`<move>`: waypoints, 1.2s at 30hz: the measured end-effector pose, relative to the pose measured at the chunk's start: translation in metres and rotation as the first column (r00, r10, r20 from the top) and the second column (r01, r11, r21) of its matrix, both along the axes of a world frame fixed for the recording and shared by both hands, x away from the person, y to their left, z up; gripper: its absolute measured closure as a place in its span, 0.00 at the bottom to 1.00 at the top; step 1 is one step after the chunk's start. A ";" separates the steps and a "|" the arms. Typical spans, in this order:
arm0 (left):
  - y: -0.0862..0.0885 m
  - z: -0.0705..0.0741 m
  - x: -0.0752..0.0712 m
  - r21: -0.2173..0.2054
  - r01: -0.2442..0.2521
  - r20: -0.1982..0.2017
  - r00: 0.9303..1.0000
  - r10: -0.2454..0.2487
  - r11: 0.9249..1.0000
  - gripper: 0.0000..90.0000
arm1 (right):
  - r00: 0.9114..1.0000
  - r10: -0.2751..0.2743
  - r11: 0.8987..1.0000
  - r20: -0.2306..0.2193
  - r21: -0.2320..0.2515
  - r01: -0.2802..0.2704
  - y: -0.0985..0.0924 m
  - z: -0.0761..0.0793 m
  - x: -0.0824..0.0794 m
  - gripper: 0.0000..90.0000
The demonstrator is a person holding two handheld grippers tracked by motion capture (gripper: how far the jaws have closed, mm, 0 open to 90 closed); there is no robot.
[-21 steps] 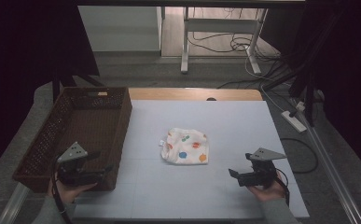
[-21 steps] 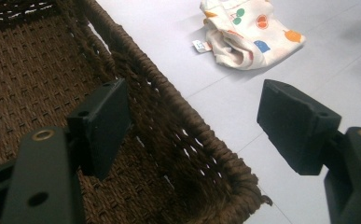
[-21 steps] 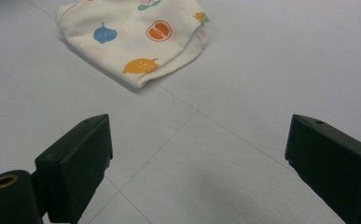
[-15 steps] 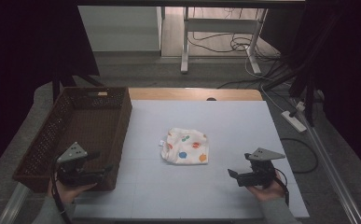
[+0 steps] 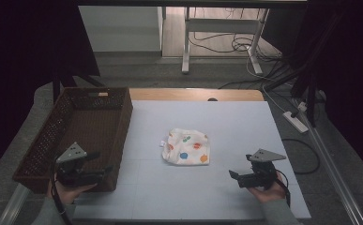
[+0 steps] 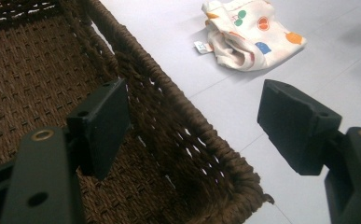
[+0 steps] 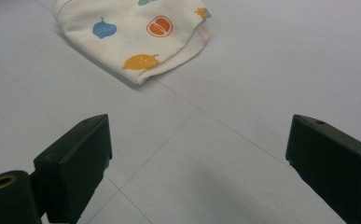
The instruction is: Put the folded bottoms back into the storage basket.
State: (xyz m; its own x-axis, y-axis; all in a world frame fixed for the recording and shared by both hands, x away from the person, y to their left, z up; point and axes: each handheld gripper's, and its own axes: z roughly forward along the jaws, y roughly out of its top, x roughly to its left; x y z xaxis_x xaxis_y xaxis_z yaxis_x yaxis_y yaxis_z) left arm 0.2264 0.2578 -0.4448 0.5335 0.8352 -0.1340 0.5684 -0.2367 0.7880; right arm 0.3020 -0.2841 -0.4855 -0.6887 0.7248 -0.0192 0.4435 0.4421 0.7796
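Note:
A folded white cloth with coloured fruit prints (image 5: 187,147) lies in the middle of the pale table mat (image 5: 245,126). It also shows at the top of the left gripper view as the cloth (image 6: 248,32) and of the right gripper view as the cloth (image 7: 136,32). My left gripper (image 5: 105,171) is held over the near right corner of a brown wicker basket (image 5: 83,126), jaws open and empty; its jaws straddle the basket rim (image 6: 187,121). My right gripper (image 5: 234,176) hovers at the near right of the mat, open and empty, pointing toward the cloth.
The basket is empty and stands along the table's left side. A wooden table edge (image 5: 193,93) runs behind the mat. Cables and a power strip (image 5: 297,121) lie on the floor at the right, with a desk frame (image 5: 186,42) behind.

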 end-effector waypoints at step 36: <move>-0.018 0.014 0.009 -0.032 0.019 0.013 1.000 -0.019 0.999 0.27 | 1.000 0.016 1.000 -0.002 0.001 -0.016 0.002 -0.002 -0.001 0.08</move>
State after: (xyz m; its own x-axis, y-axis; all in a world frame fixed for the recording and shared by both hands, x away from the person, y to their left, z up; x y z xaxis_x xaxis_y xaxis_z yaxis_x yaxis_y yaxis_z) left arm 0.2351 0.2401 -0.4305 0.5508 0.8204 -0.1536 0.5538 -0.2216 0.8027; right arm 0.3011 -0.2822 -0.4874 -0.7002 0.7137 -0.0176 0.4378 0.4487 0.7791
